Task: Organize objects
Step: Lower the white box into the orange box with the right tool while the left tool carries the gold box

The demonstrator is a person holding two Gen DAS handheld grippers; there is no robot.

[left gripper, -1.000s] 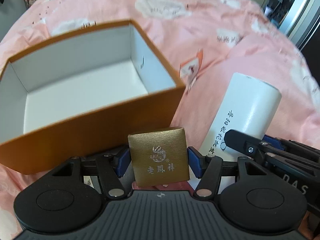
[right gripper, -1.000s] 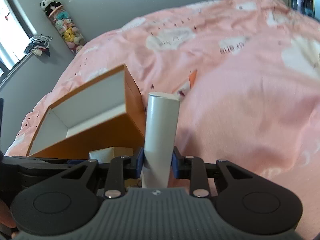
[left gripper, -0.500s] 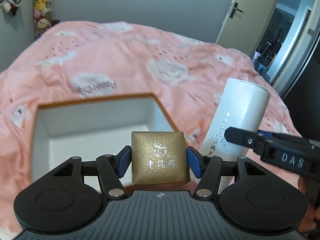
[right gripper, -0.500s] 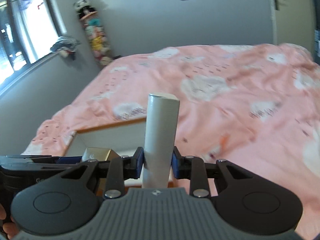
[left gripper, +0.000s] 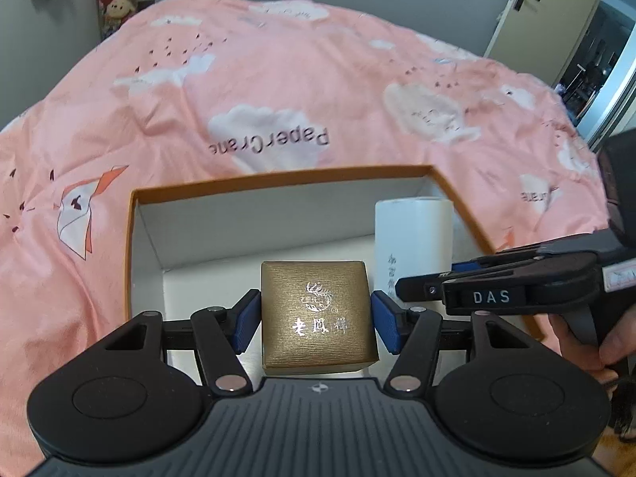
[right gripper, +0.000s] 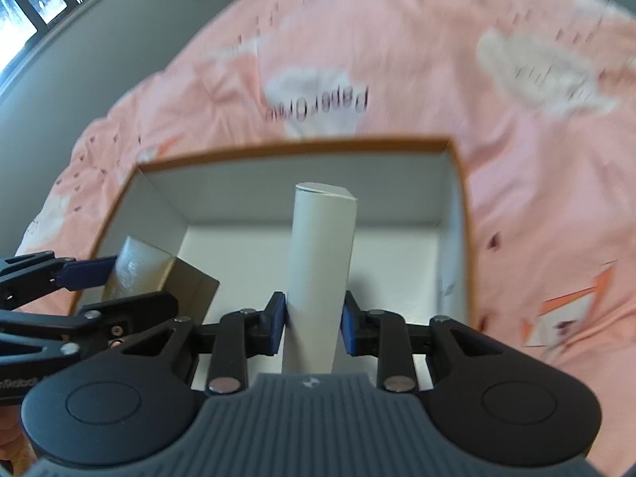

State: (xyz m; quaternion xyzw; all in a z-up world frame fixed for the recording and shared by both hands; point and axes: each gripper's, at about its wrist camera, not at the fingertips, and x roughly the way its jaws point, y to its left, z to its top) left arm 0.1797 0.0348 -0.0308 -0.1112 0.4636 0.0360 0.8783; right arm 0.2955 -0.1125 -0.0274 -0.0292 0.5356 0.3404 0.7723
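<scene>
Two items are carried over the open orange cardboard box with a white interior (left gripper: 131, 246), which rests on the bed's pink cloud-printed duvet (left gripper: 278, 79). The small gold textured cardboard box with silver lettering (left gripper: 318, 314) is clamped flat-faced between the blue pads of the left claw (left gripper: 318, 322), above the near-left part of the box floor. The tall white cardboard tube (right gripper: 322, 262) is clamped near its lower end by the right claw (right gripper: 314, 322), its free end pointing away toward the far wall of the orange box; in the left wrist view it stands just beside the gold box, on its right. A person's fingers (left gripper: 616, 342) show on the right claw's handle.

Risks: the two claws work close together, so a sideways drift could knock the tube against the gold box. Released from this height, the tube would likely topple or roll, since it is held only at one end. The soft duvet may let the orange box tip if a wall is pressed.

Compared with one second ago, both items have come from outside the near wall to over the interior, and the box now appears squarely from above.
</scene>
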